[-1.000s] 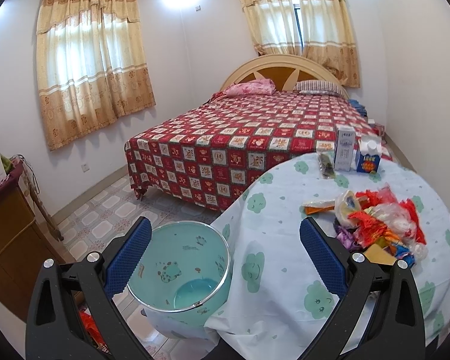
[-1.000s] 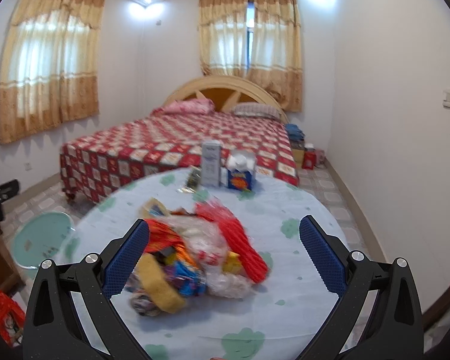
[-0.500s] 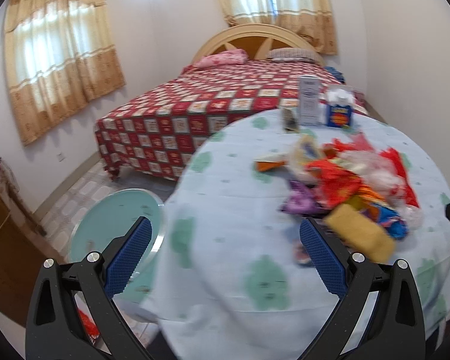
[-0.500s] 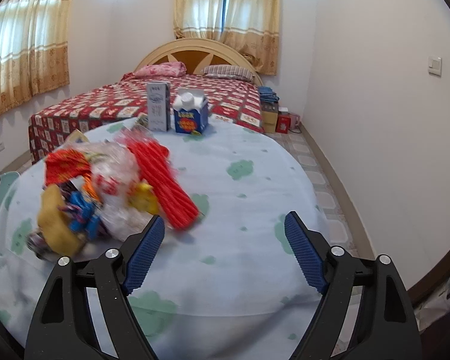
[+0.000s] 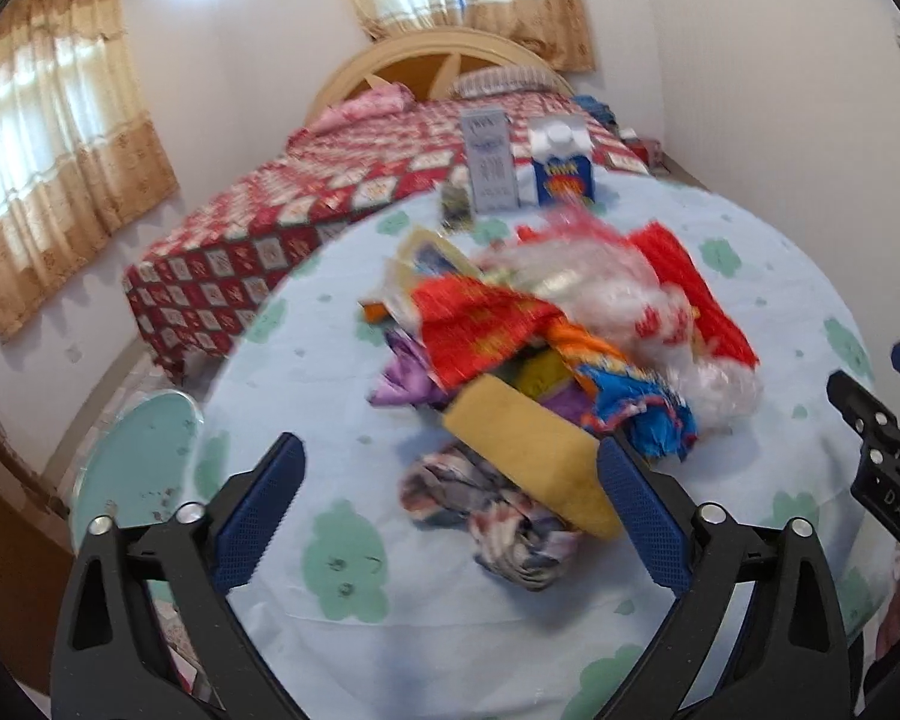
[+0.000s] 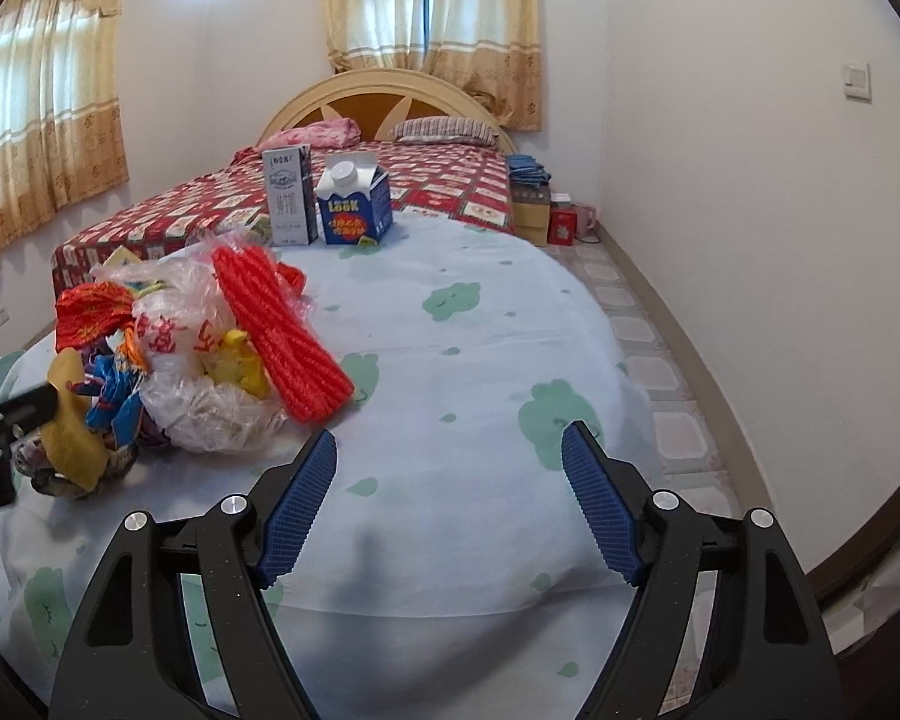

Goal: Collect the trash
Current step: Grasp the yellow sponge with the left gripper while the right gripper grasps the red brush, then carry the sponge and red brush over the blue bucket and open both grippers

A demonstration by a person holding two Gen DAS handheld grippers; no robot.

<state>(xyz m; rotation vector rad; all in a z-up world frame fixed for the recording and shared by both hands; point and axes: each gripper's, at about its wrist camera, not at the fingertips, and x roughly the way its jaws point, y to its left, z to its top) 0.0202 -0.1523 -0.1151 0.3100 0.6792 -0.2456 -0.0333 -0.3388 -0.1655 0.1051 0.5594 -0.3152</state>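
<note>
I am holding my left gripper (image 5: 450, 510) with jaws wide over the yellow wrapper (image 5: 528, 456) at frame centre, probably to pinch it first, while my right gripper (image 6: 450, 504), also wide and empty, is waiting over bare bench (image 6: 480, 360) cloth.

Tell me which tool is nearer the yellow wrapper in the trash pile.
Left. The left tool is open right at the yellow wrapper; the right tool is open over bare tablecloth, off to the pile's right.

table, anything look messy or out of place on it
Yes: a heap of trash lies loose on the tablecloth: crumpled clear plastic bag, red mesh roll, yellow wrapper. Two cartons stand upright behind it. Both grippers, left and right, are open and empty.
</note>
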